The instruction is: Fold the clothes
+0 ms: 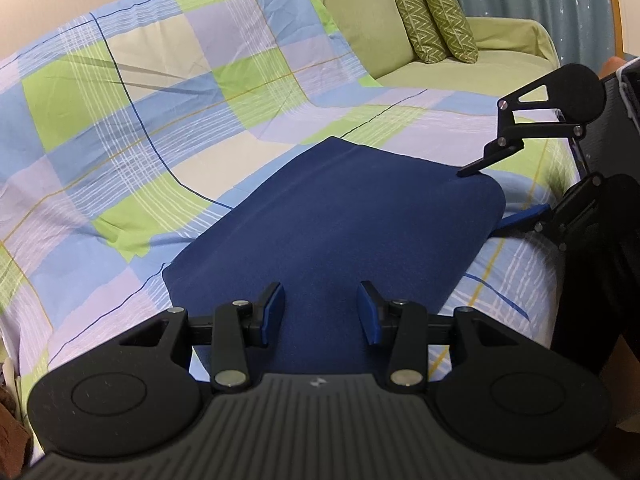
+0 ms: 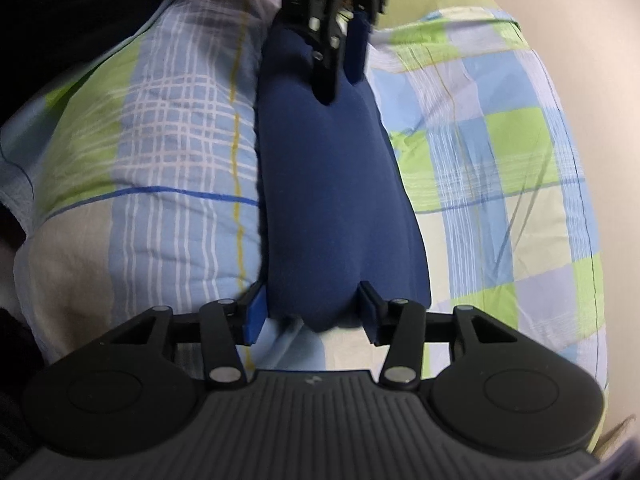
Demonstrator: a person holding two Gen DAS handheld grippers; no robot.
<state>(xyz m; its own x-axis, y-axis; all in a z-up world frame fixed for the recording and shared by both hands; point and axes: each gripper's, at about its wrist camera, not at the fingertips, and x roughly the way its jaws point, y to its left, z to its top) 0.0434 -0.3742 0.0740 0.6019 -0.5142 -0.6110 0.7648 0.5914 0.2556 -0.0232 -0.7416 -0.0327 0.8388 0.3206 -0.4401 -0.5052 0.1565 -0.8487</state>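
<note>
A navy blue garment (image 1: 336, 224) lies folded into a flat rectangle on a plaid sheet (image 1: 120, 128). My left gripper (image 1: 320, 312) is open over the garment's near end, with the cloth between its blue pads and no grip on it. My right gripper (image 1: 504, 196) is open at the garment's far right corner, one finger above the cloth and one beside its edge. In the right wrist view the garment (image 2: 332, 184) runs away from my right gripper (image 2: 312, 312), whose open jaws straddle its near end. The left gripper (image 2: 340, 60) shows at the garment's far end.
The plaid sheet covers a light green sofa (image 1: 472, 64). Two green patterned cushions (image 1: 436, 20) lean against the sofa's backrest at the far right. A plain wall (image 2: 580, 60) lies beyond the sheet in the right wrist view.
</note>
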